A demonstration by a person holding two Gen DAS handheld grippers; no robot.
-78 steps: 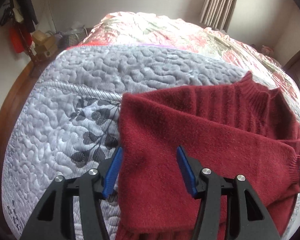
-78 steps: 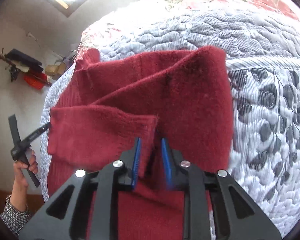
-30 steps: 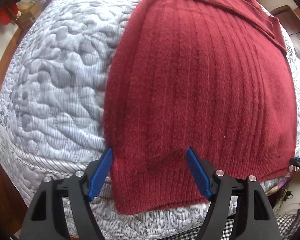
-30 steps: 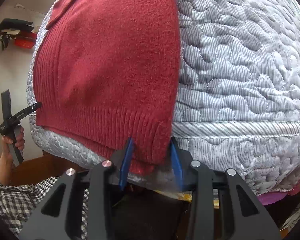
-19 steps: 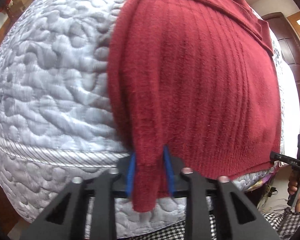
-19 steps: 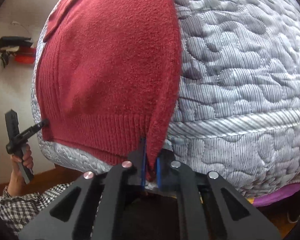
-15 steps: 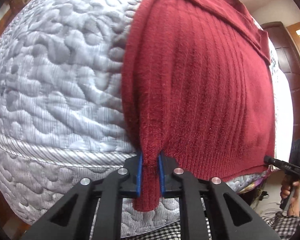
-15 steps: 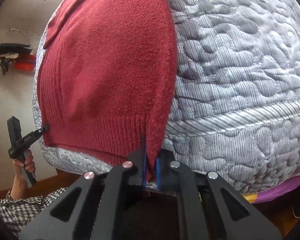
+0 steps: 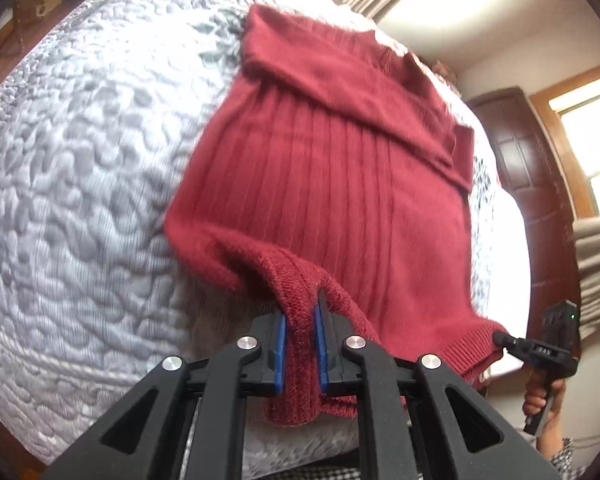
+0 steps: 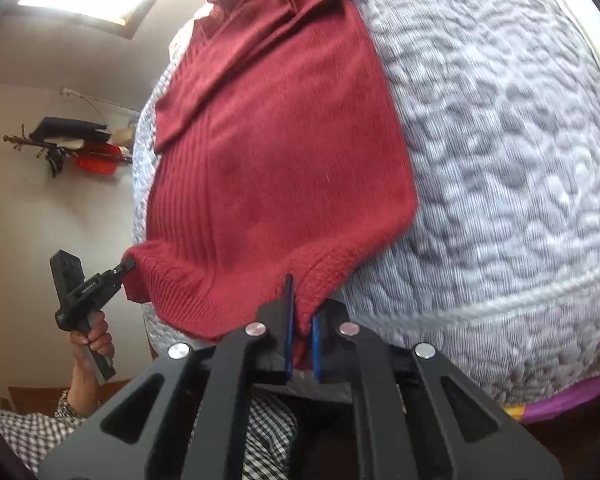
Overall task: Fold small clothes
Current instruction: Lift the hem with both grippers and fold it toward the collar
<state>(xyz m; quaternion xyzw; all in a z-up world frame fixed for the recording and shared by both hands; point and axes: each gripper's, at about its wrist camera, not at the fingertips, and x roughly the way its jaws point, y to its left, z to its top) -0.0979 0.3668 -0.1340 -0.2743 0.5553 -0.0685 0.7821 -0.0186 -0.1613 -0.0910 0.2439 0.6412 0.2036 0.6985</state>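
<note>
Here the red sweater (image 9: pixel 340 184) lies flat near the bed's (image 9: pixel 80 160) front edge. The left gripper (image 9: pixel 300 344) and right gripper (image 10: pixel 300 340) each pinch one hem corner, lifted clear, presumably so the hem can fold evenly toward the collar.

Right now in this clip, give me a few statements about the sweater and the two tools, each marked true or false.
1. The left tool is shut on the red sweater's ribbed hem. True.
2. The right tool hangs open above the sweater. False: it is shut on the hem's other corner.
3. The sweater lies on a grey quilted bedspread. True.
4. The sweater's sleeves hang off the bed's side. False: one sleeve lies folded across the body near the collar.
5. The hem lies flat on the bedspread. False: both gripped corners are raised.
</note>
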